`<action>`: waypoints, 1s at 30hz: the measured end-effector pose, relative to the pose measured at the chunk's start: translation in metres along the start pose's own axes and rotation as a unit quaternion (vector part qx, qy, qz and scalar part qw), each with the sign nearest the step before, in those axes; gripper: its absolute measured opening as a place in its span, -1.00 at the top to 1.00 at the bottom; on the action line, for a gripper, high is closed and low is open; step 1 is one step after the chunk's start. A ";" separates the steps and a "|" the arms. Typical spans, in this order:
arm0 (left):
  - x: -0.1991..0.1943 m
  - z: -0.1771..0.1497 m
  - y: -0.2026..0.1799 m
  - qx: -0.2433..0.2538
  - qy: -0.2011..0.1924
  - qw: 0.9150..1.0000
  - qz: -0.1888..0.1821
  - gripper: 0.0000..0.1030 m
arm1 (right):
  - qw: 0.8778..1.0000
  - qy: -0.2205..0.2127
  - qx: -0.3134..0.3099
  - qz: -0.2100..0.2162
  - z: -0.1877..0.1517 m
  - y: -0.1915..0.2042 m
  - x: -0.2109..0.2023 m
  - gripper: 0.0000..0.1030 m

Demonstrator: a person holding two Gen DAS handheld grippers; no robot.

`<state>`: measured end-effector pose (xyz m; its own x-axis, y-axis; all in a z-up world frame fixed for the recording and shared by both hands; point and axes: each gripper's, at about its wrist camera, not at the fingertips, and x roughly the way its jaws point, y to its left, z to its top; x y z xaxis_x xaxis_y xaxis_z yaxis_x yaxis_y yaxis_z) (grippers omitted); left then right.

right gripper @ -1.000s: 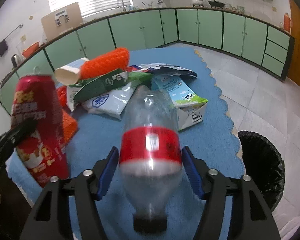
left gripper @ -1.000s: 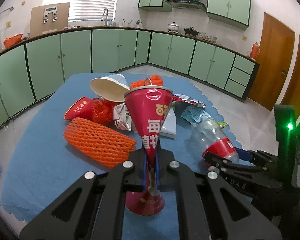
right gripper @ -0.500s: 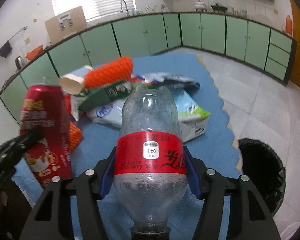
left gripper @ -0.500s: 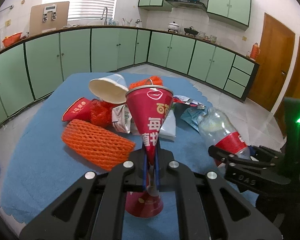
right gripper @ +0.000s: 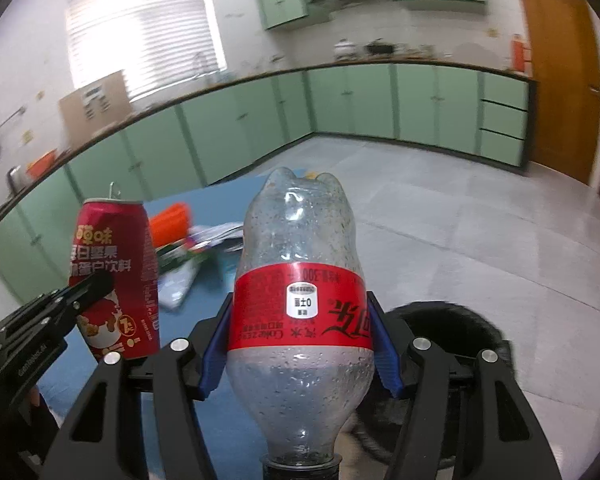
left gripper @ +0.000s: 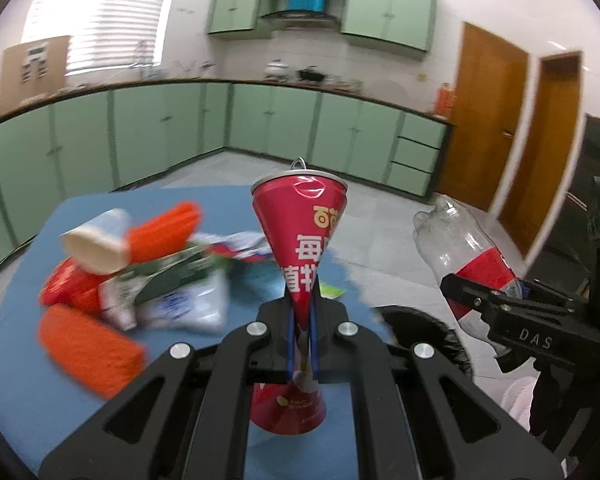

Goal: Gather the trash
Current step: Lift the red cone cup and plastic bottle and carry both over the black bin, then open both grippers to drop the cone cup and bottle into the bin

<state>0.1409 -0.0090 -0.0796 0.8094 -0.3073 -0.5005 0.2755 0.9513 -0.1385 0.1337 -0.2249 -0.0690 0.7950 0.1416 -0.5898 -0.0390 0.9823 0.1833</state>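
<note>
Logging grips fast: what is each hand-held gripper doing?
Left hand-held gripper: shut on crushed red drink can.
Right hand-held gripper: shut on clear red-labelled plastic bottle.

Green cabinets (left gripper: 260, 124) along white walls, blinded bright window (right gripper: 140, 28), wooden doors (left gripper: 488, 116), grey tile floor (right gripper: 440, 208).

A: What does the left gripper (left gripper: 302, 344) look like?

B: Black arms with long holes cut in them, round silver screws, and thin blue pads.

A: And the right gripper (right gripper: 300, 344)?

B: Same black frame and silver screws, but fat blue pads. White letters say DAS on its side, and a small green light glows behind it.
</note>
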 end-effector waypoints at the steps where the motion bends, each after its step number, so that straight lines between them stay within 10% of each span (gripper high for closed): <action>1: 0.007 0.002 -0.012 0.007 0.000 1.000 -0.017 0.92 | 1.000 -0.004 0.007 -0.011 0.001 -0.011 -0.003 -0.18; 11: 0.082 0.011 -0.097 0.034 0.019 0.992 -0.121 0.92 | 0.994 -0.003 0.055 -0.096 -0.007 -0.099 -0.004 -0.18; 25: 0.165 -0.004 -0.150 0.052 0.081 0.982 -0.161 0.86 | 0.988 0.038 0.079 -0.124 -0.023 -0.169 0.035 -0.18; 30: 0.166 -0.004 -0.149 0.048 0.077 0.982 -0.163 0.02 | 0.987 0.047 0.076 -0.135 -0.023 -0.166 0.041 -0.29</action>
<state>0.2320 -0.2016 -0.1450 0.5838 -0.5797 -0.5684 0.5601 0.7944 -0.2349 0.1587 -0.3789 -0.1410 0.7047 -0.1047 -0.7018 0.2636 0.9569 0.1219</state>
